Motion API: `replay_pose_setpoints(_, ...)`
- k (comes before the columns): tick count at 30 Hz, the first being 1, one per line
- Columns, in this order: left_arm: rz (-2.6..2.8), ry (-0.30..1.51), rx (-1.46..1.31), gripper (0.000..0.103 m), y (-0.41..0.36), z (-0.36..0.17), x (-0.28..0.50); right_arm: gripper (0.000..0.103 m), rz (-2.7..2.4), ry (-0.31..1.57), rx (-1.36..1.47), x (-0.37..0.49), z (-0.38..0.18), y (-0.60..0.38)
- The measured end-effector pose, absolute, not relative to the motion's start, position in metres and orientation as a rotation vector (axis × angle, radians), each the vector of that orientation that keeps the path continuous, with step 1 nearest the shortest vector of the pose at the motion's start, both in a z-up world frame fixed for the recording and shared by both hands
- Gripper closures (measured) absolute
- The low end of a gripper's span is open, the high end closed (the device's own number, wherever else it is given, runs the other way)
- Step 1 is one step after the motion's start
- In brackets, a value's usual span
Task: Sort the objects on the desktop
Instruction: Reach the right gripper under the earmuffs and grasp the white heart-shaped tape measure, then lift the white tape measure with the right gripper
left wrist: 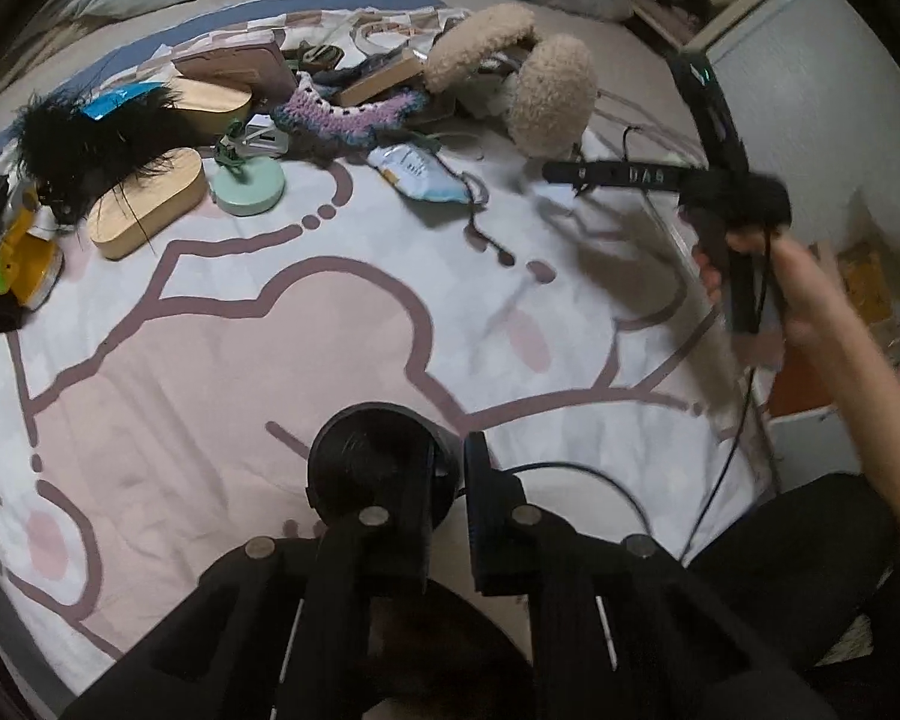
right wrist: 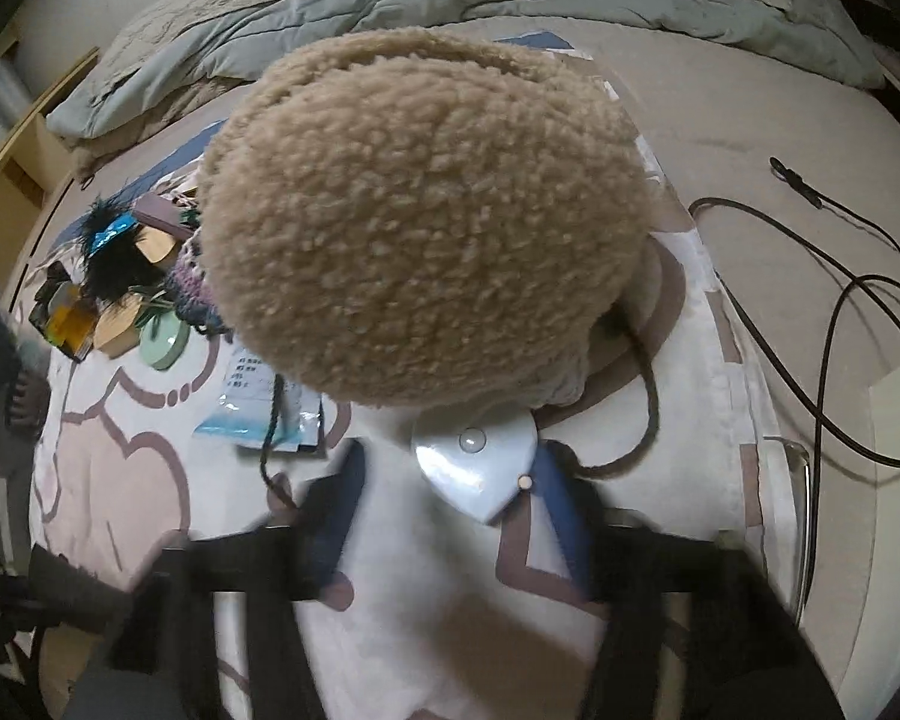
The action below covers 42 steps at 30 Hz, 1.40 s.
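Left wrist view shows the left gripper (left wrist: pixel 447 495) pinched tight on a round black thing (left wrist: pixel 372 459), held just above a pink and white blanket (left wrist: pixel 210 330). Far past the round black thing lies a heap of stuff: fluffy tan earmuffs (left wrist: pixel 528 78), a purple knitted piece (left wrist: pixel 342 114), a mint green round stand (left wrist: pixel 250 183), two wooden boxes (left wrist: pixel 147 204), a black feathery thing (left wrist: pixel 90 132) and a small blue and white packet (left wrist: pixel 417 171). To the right of the round black thing, a hand (left wrist: pixel 810 294) holds the right gripper (left wrist: pixel 576 174), which points at the earmuffs. In the right wrist view, that claw (right wrist: pixel 450 516) has its two fingers apart with nothing squeezed between them. The earmuffs (right wrist: pixel 426 222) sit just ahead of it, and a shiny white heart-shaped piece (right wrist: pixel 480 468) lies between the fingers.
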<state>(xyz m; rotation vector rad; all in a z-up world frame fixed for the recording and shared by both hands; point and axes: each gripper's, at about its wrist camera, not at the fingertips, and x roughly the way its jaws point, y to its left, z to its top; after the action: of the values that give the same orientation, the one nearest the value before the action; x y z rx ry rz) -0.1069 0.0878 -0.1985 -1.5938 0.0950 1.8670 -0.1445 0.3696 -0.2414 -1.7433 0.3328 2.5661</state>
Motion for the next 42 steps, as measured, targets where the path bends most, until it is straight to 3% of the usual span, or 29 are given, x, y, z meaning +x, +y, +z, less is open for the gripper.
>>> replay_pose_setpoints(15, 1.787, 0.131, -1.627, 0.093, 0.090, -0.205, -0.099, 0.041, 2.522, 0.186, -1.790, -0.162, -0.262, 0.362)
replay_pose_setpoints(17, 1.785, 0.128, -1.627, 0.093, 0.089, -0.204, -0.099, 0.050, 2.521, 0.140, -1.794, -0.161, -0.261, 0.359)
replay_pose_setpoints(33, 1.977, -0.045, -1.635, 0.096, 0.042, -0.188, -0.120, 0.050, 2.669, 0.237, -1.934, -0.133, -0.242, 0.325)
replay_pose_setpoints(42, 2.117, -0.103, -1.663, 0.096, -0.002, -0.189, -0.131, 0.050, 2.813, 0.139, -2.022, -0.120, -0.225, 0.270)
